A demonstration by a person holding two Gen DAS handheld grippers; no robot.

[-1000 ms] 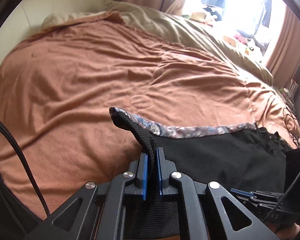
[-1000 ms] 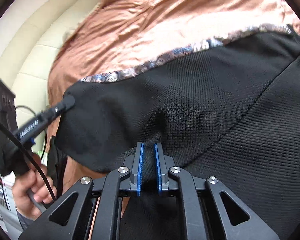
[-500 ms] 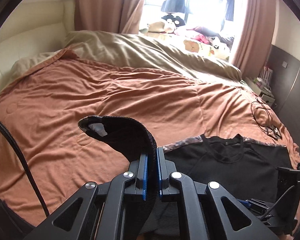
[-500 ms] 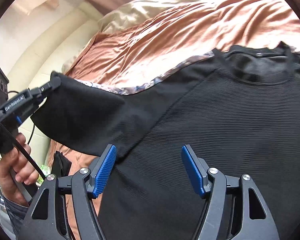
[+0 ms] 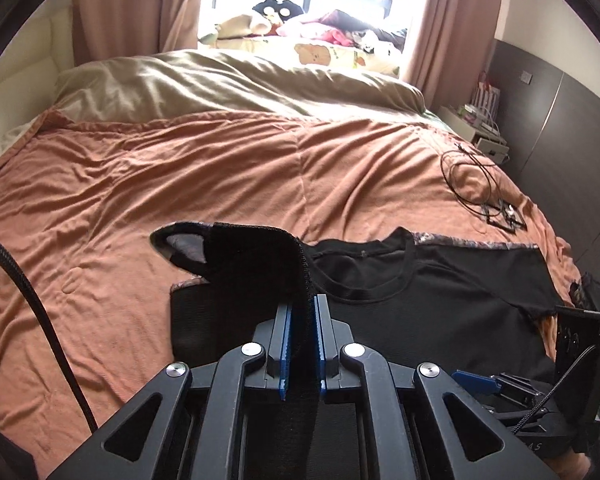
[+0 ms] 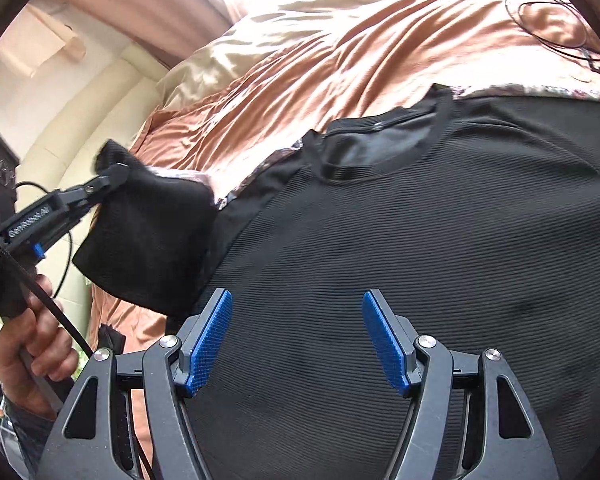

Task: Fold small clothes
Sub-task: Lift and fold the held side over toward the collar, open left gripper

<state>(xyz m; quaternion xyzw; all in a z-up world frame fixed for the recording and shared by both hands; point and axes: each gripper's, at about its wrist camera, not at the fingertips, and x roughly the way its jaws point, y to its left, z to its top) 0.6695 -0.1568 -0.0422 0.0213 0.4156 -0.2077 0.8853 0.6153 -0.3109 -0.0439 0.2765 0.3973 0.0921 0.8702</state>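
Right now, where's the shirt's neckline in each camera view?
Left wrist view: the neckline sits right of centre, just beyond the left claw.
Right wrist view: it sits above centre, at.
Shared landmark: the coiled black cable on the bedspread.

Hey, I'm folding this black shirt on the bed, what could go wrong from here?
1. The left gripper pinches only the sleeve edge; it may slip out mid-fold.
2. The right gripper is open over the black shirt, pinning nothing, so the body could drag and wrinkle.
3. The black cable lies near the far sleeve and might snag.
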